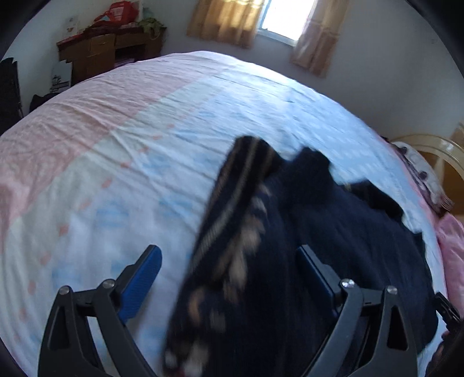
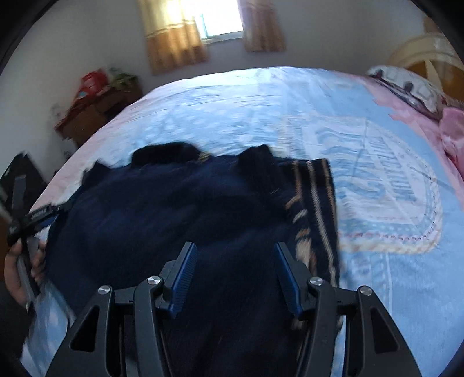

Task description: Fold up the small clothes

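Left wrist view first: the left gripper [image 1: 229,261] has its jaws spread really wide, hanging over a dark navy sweater [image 1: 333,232] that lies on the bed [image 1: 116,145]. A tan-striped sleeve [image 1: 232,220] sits between the blue pads [image 1: 142,284], but they aren't pressing on it as far as I can tell, it's pretty blurry. Curtained window [image 1: 278,17] and a wooden dresser [image 1: 101,52] at the back.

Right wrist view: the right gripper [image 2: 235,261] is partly open above the sweater's [image 2: 159,208] body, nothing pinched. The striped sleeve [image 2: 316,203] lies on the right side of the sweater. At the far left edge a hand [image 2: 20,269] holds the other gripper [image 2: 37,220] by the sweater's edge. Pillow [image 2: 406,84] top right.
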Available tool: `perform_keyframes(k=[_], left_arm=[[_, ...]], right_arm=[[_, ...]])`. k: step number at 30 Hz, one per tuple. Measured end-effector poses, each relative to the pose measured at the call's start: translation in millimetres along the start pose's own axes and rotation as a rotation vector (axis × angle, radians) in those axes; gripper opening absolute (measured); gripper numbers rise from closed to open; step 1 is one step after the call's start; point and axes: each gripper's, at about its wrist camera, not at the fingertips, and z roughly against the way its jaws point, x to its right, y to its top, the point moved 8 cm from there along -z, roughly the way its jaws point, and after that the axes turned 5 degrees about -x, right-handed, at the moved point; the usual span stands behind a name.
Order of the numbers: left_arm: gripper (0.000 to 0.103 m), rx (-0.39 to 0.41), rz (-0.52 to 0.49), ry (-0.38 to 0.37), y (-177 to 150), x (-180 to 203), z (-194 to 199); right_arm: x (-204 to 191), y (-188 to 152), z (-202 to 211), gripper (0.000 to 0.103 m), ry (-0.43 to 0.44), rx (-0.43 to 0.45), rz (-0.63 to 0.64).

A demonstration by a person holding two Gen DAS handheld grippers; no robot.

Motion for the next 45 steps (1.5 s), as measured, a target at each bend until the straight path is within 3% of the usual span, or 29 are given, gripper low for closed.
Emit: perform_keyframes(k=[4, 7, 9, 12, 15, 17, 24, 29, 33, 37, 39, 42, 45], left_arm=[[0.099, -0.010, -0.110, 0.048, -23.3, 1.9, 2.9], [0.100, -0.046, -0.139, 0.093, -32.0, -4.4, 10.2], [0.100, -0.012, -0.144, 0.077, -38.4, -8.5, 26.3], [0.103, -0.025, -0.244, 0.146, -50.0, -13.9, 22.7], [0.103, -0.024, -0.183, 0.093, -52.0, -24.3, 20.6], [0.103, -0.030, -0.177, 0.102, -50.6, -25.3, 20.0], [0.103, -0.014, -0.167, 0.103, -55.3, -25.4, 23.1], [0.103, 0.003, -0.174, 0.107, -58.8, -25.0, 25.9], [0.103, 0.009, -0.173, 0.097, -58.1, -25.2, 25.6], [0.103, 0.012, -0.172, 0.090, -57.8, -25.2, 25.4], [0.103, 0.013, -0.173, 0.085, -58.1, -25.4, 25.8], [0.103, 0.013, -0.177, 0.079, -59.0, -26.1, 27.4], [0.103, 0.010, -0.189, 0.072, -61.8, -27.2, 29.5]], right_arm=[[6.7, -40.1, -6.2, 0.055, -0.086, -0.086, 0.063], [11.7, -55.1, 5.8, 0.054, -0.072, -0.068, 0.044], [12.4, -57.0, 22.0, 0.054, -0.064, -0.024, 0.027], [21.6, -71.9, 14.6, 0.054, -0.144, -0.094, 0.046], [27.9, -75.8, 14.9, 0.055, -0.099, -0.103, -0.006], [24.8, -73.0, 24.8, 0.055, -0.094, -0.089, -0.028], [-11.0, -53.9, 61.0, 0.057, -0.071, 0.074, 0.038], [-55.9, -27.9, 30.0, 0.057, -0.037, 0.047, 0.066], [-109.8, -16.6, -4.2, 0.057, 0.060, 0.003, 0.101], [-152.7, -23.7, -31.5, 0.057, 0.087, -0.044, 0.162], [-164.2, -37.4, -43.3, 0.057, 0.075, -0.082, 0.192], [-171.3, -50.4, -40.5, 0.057, -0.005, -0.029, 0.276], [-166.7, -58.2, -35.2, 0.057, 0.009, -0.034, 0.264]])
